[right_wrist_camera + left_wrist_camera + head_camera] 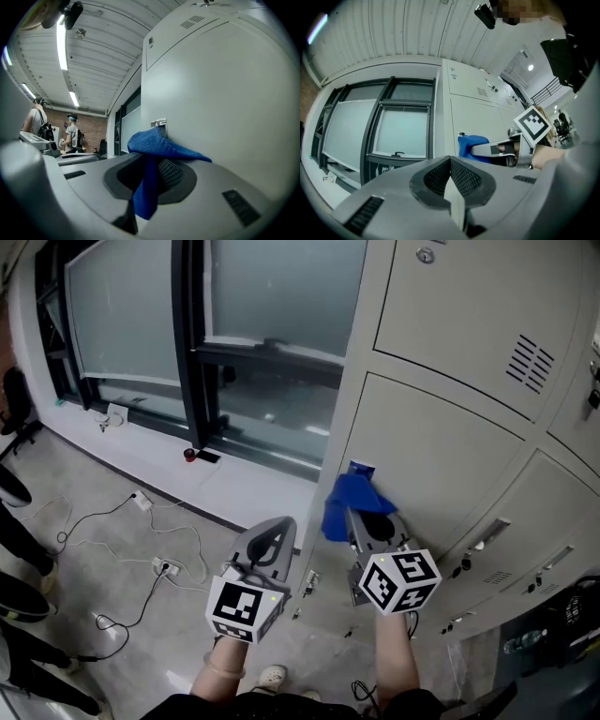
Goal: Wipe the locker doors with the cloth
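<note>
A blue cloth (pixel 352 501) is clamped in my right gripper (pixel 364 514) and pressed flat against a pale grey locker door (pixel 427 460), near its left edge. In the right gripper view the cloth (pixel 152 154) drapes over the shut jaws, touching the door (pixel 225 103) just below a small metal hinge tab (pixel 159 123). My left gripper (pixel 269 542) hangs beside the lockers to the left, jaws shut with nothing between them. From the left gripper view, the cloth (pixel 471 143) and the right gripper show against the lockers (pixel 473 108).
More locker doors (pixel 469 306) with vents and handles (pixel 487 533) stand above and to the right. A dark-framed window (pixel 197 343) fills the left wall. Cables and a power strip (pixel 164 566) lie on the floor. People stand far back in the room (pixel 72 133).
</note>
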